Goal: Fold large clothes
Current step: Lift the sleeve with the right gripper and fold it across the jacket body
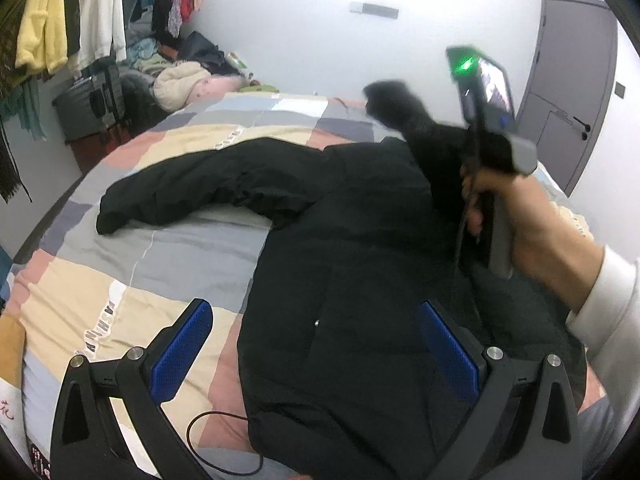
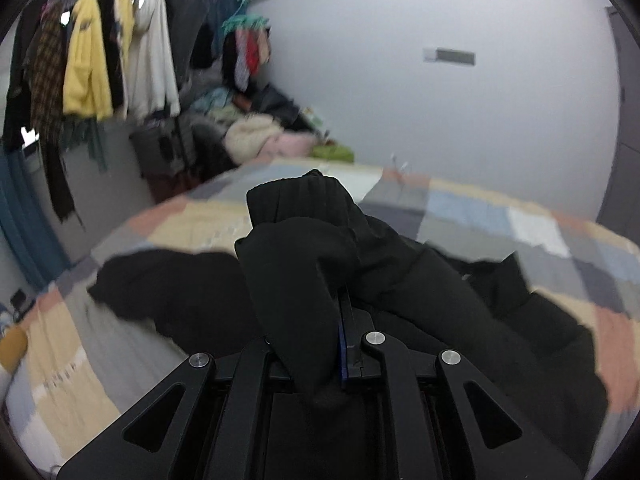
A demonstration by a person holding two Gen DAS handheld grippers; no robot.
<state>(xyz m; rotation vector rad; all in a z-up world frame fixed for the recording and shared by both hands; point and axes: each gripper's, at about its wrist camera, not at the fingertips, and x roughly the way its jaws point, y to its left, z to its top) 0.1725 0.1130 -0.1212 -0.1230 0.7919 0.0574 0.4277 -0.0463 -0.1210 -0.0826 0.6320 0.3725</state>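
A large black jacket lies spread on a patchwork bed cover. One sleeve stretches out flat to the left. My left gripper is open and empty, its blue pads low over the jacket's body near its left edge. My right gripper is shut on the jacket's other sleeve, whose ribbed cuff stands up above the fingers. In the left wrist view that raised sleeve hangs in the air at the right, held by the hand-held right gripper.
Clothes hang on a rail at the far left. A pile of clothes and a suitcase sit beyond the bed's far corner. A grey door is at the right. A black cable lies on the bed near me.
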